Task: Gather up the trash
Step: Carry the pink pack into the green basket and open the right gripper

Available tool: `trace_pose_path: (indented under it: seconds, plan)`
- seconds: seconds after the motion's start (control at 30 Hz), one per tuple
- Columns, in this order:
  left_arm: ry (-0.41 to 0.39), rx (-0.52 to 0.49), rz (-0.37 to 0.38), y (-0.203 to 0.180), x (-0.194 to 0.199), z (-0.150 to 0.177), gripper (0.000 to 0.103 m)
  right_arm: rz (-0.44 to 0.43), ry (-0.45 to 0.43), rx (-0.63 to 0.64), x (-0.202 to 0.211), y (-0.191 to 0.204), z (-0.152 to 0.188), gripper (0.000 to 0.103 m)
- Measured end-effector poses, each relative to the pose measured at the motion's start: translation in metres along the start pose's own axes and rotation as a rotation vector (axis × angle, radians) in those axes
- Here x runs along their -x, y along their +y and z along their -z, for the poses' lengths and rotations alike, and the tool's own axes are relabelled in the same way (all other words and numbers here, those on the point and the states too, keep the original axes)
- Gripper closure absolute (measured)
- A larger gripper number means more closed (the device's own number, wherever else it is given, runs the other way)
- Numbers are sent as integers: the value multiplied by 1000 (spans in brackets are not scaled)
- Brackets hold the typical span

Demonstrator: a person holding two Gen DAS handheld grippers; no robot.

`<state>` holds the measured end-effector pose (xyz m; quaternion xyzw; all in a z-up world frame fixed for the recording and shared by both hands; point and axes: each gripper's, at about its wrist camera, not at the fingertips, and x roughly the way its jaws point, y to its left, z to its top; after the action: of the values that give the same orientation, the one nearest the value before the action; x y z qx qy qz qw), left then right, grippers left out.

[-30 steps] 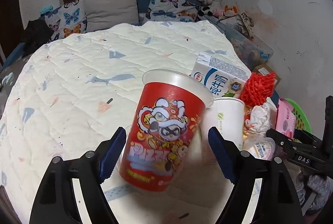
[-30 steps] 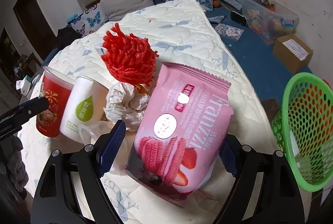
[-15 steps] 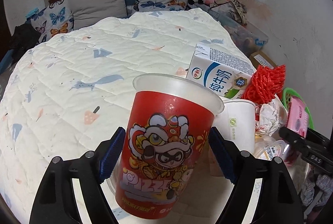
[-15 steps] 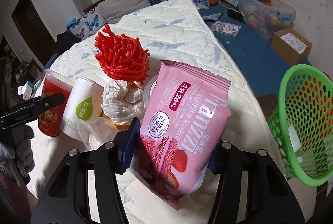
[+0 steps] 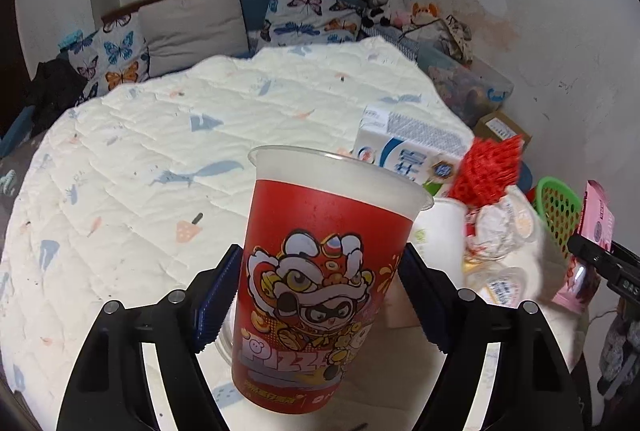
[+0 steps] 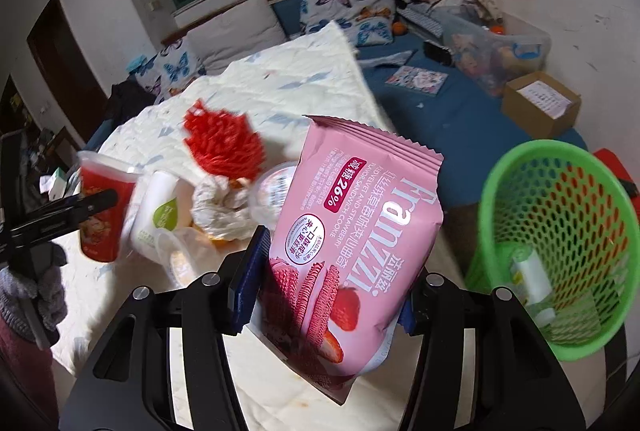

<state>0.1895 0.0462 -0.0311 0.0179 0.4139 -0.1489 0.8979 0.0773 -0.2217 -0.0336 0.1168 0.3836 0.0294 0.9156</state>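
While pink cookie bag (image 6: 352, 255) sits clamped between right jaws, red cup (image 5: 316, 295) fills left

So it's a bed with a cream quilt (image 5: 160, 151), little fish prints on it. Pillows sit at the far end. Near right edge there's a trash pile: milk carton (image 5: 404, 151), white cup (image 5: 440, 231), red mesh puff (image 6: 222, 143), crumpled paper (image 6: 218, 203).
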Motion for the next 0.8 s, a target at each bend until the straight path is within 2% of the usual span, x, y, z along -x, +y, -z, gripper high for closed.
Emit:
trace_pose_path:
  seconds: [0.17,0.37,0.8]
  plan:
    - [-43,-28,26,-19,24,-7,28,50,-24,-27,13,-27,-1,48]
    - [-61,-87,94,-60,38,-21,28,136,-48,-45,26,-69,0,48]
    - [-50,-210,230,-183,16,-50,28,273,-48,-93,36,-163,12,47]
